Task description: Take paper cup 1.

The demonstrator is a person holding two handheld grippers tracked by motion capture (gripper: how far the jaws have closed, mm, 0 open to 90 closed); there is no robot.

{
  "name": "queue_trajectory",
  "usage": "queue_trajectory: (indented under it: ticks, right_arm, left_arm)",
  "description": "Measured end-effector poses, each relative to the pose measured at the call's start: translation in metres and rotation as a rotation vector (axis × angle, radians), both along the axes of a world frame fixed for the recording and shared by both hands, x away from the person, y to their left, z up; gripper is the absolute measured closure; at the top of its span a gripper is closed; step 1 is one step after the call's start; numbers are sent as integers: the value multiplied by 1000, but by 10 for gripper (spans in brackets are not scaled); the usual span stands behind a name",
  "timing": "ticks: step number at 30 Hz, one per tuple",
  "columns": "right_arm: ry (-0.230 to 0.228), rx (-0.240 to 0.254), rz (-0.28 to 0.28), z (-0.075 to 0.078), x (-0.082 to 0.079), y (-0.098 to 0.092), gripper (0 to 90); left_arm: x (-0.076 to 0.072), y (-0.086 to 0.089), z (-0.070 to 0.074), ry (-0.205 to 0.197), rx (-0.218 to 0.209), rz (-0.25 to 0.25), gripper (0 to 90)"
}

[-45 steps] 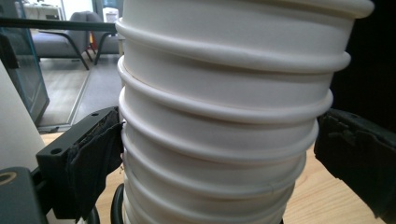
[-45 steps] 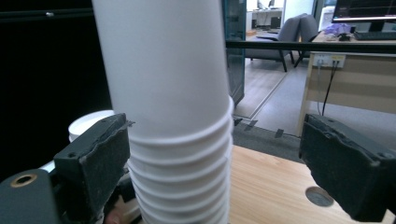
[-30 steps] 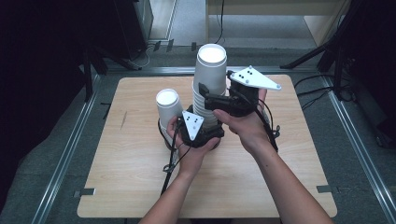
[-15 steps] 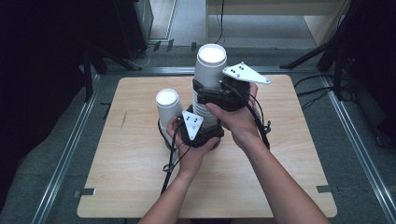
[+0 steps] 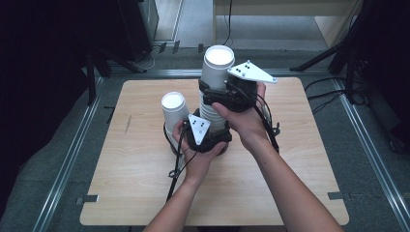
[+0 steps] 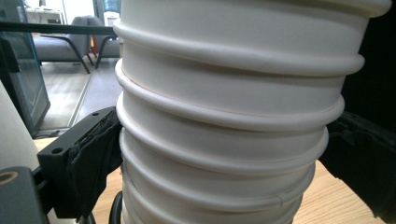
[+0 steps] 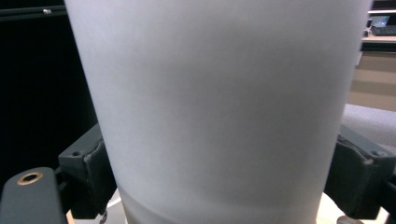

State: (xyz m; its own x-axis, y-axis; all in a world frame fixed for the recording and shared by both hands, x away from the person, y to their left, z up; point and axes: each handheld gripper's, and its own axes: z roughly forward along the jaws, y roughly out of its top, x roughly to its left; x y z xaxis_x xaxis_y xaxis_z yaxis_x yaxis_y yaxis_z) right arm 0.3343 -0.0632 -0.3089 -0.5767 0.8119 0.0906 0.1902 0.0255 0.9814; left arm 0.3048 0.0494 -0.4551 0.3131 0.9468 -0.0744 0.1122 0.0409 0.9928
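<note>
A tall stack of white paper cups [image 5: 215, 87] stands mid-table. My left gripper [image 5: 212, 129] is shut on the stack's lower part; in the left gripper view its black pads [image 6: 91, 163] press the ribbed rims of the stack [image 6: 224, 140] from both sides. My right gripper [image 5: 220, 95] sits higher, around the top cup [image 7: 215, 107]. Its jaws have just been closing, and its pads [image 7: 93, 172] now touch the cup's smooth wall on both sides. A shorter white cup [image 5: 173, 107] stands just left of the stack, beside my left hand.
The wooden table [image 5: 145, 193] has bare surface to the front, left and right of the hands. Metal floor rails [image 5: 67, 164] run along both sides. Dark stands and cables [image 5: 338, 53] sit beyond the far edge.
The right gripper has shifted left from beside the stack onto its top cup, and its jaws have come in against the cup. The left gripper and the stack have stayed put.
</note>
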Motion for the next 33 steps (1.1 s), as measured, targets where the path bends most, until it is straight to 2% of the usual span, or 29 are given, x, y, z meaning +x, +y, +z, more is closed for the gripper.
queue_trajectory:
  ticks: [5, 9, 19, 21, 27, 33]
  right_arm:
    - [-12, 13, -6, 3, -1, 0, 127]
    - [-26, 39, -7, 11, -3, -1, 131]
    - [-62, 29, -18, 28, -6, -1, 136]
    - [-85, 9, -31, 32, -8, -1, 147]
    - [-114, 2, -31, 37, -11, 0, 155]
    - [-127, 59, -64, 46, -15, -3, 150]
  left_arm:
    - [0, 1, 0, 2, 3, -4, 21]
    - [-1, 1, 0, 2, 3, -6, 21]
    - [-1, 2, 0, -1, 1, -8, 22]
    - [-1, 1, -1, -2, 0, -8, 22]
    - [-1, 2, 0, -2, -1, -8, 24]
    - [-1, 2, 0, 0, -8, -10, 24]
